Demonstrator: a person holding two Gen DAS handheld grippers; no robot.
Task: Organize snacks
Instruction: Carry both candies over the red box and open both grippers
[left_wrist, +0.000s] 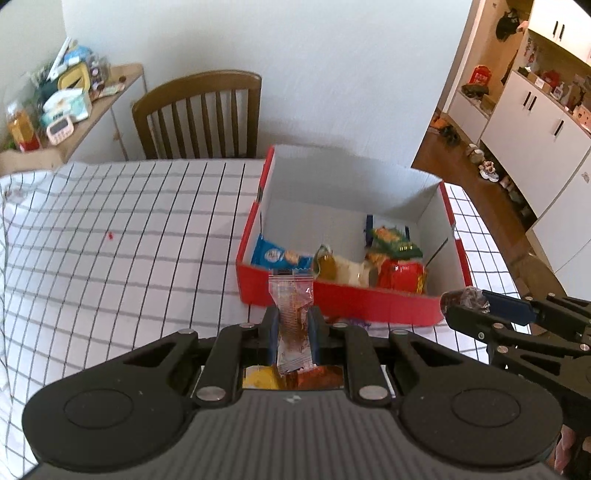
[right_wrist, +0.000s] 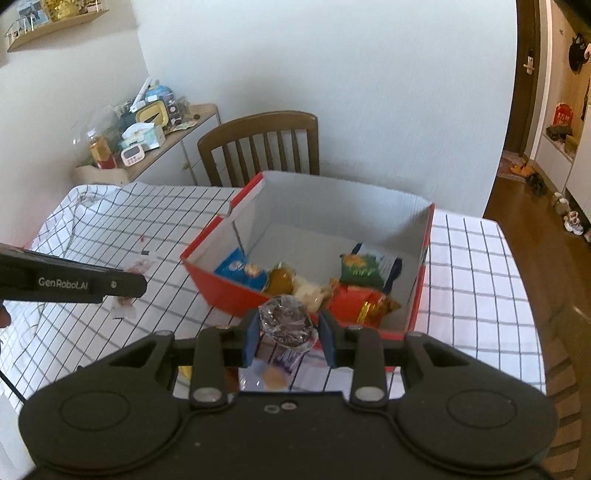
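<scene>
Left tongs (left_wrist: 293, 325): clamped on a clear snack packet (left_wrist: 291, 295).
Right tongs (right_wrist: 289, 334): gripping a dark foil-wrapped snack (right_wrist: 286, 319).
Red box (left_wrist: 340, 295): just ahead of both, on the desk (left_wrist: 110, 240).

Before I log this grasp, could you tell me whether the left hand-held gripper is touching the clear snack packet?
Touching. The left wrist view shows the left hand-held gripper with both blue pads pressed against the clear snack packet, pinching it upright.

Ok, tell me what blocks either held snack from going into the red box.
Nothing visible. The left gripper holds a clear snack packet and the right gripper a dark wrapped snack, both before the red box's low near wall.
</scene>
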